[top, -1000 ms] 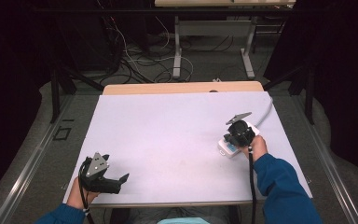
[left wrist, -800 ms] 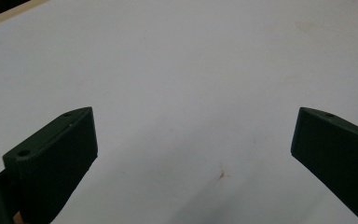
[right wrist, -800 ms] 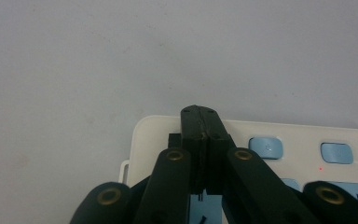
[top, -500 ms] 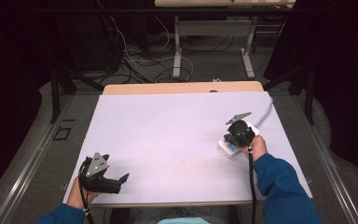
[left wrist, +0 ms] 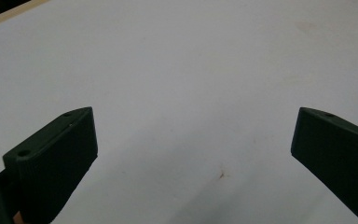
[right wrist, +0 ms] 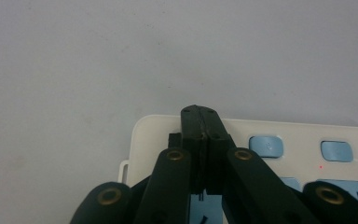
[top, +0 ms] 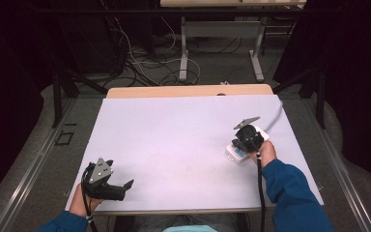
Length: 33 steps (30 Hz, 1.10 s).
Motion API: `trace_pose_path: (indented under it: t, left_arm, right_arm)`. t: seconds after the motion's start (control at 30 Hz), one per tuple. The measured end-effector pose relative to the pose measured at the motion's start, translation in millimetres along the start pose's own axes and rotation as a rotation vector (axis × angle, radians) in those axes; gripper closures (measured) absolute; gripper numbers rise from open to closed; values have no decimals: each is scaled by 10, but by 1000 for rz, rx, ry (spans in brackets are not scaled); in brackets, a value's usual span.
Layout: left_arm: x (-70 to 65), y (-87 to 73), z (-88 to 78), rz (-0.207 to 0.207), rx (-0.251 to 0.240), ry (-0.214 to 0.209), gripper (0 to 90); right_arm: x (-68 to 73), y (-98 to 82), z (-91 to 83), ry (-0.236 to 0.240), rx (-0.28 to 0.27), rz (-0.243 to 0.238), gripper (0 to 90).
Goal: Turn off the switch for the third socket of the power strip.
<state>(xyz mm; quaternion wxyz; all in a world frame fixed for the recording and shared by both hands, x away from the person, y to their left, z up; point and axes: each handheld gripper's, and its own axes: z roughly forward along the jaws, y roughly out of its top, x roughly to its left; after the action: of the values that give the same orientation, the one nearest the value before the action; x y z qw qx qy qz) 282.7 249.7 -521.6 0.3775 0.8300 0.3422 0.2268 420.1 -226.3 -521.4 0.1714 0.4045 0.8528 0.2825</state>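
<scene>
Table [top: 174, 140]: a pale sheet covers nearly all of it, with a wooden edge showing at the far side.
Left gripper [top: 125, 186]: near the front left corner, jaws spread wide over bare surface, holding nothing.
Right gripper [right wrist: 200, 114]: jaws pressed together, tips poised on the remote's corner, nothing between them.
Change: none; both hands sit where they were a second ago.
Remote [top: 235, 153]: white, flat, with pale blue buttons [right wrist: 265, 145], lying at the table's right side beneath the right gripper.
</scene>
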Motion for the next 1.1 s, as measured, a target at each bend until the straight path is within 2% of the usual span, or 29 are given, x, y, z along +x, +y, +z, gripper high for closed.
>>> trace_pose_path:
  t: [0.37, 0.43, 0.5, 0.93, 1.0, 1.1]
  left_arm:
    - [0, 0, -1, -1, -1, -1, 2]
    - [0, 0, -1, -1, -2, -1, 2]
    - [0, 0, -1, -1, -3, -1, 2]
    - [1, -1, -3, -1, -3, -1, 2]
    - [1, -1, -4, -1, -3, -1, 2]
    - [1, -1, -3, -1, -2, -1, 2]
  right_arm:
    - [-2, -2, 1, 2, -3, 2, 900]
    - [3, -10, 20, 5, -33, 2, 900]
    - [-1, -3, 0, 1, -4, -2, 900]
    - [-8, -6, 1, -2, -2, -6, 900]
    - [-2, -8, 1, 2, -9, 14, 900]
    - [-17, -12, -4, -2, -7, 9, 900]
